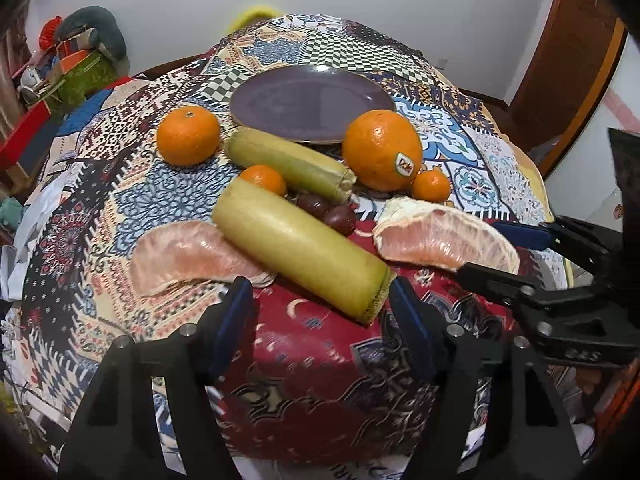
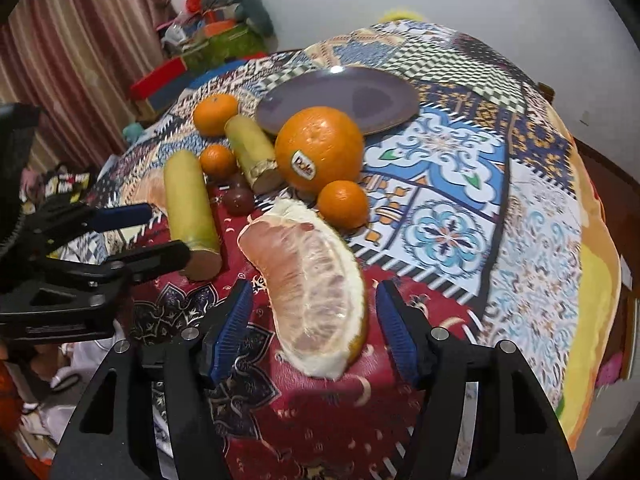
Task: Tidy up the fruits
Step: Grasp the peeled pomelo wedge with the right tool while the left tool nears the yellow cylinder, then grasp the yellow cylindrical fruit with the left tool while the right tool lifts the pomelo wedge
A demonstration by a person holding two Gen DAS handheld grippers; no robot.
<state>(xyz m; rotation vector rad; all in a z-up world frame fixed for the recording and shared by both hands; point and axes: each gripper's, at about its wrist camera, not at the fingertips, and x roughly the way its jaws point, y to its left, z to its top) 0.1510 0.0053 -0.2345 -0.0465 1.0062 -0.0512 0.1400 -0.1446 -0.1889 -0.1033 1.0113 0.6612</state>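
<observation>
Right gripper (image 2: 312, 328) is sitting wide open around the near pomelo wedge (image 2: 312, 288) at the table's (image 2: 460, 200) front edge. Likely soft, fragile: gripping mid-body, lightly. Left gripper (image 1: 320, 304) is gaping wide too, facing the cane stick (image 1: 300, 248); plate (image 2: 360, 92) bare.

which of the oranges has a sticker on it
The large orange beside the purple plate; it is the biggest, and the three smaller ones carry no sticker.

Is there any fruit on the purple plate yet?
No. The plate is bare; the big orange and the other fruit lie on the tablecloth in front of it.
</observation>
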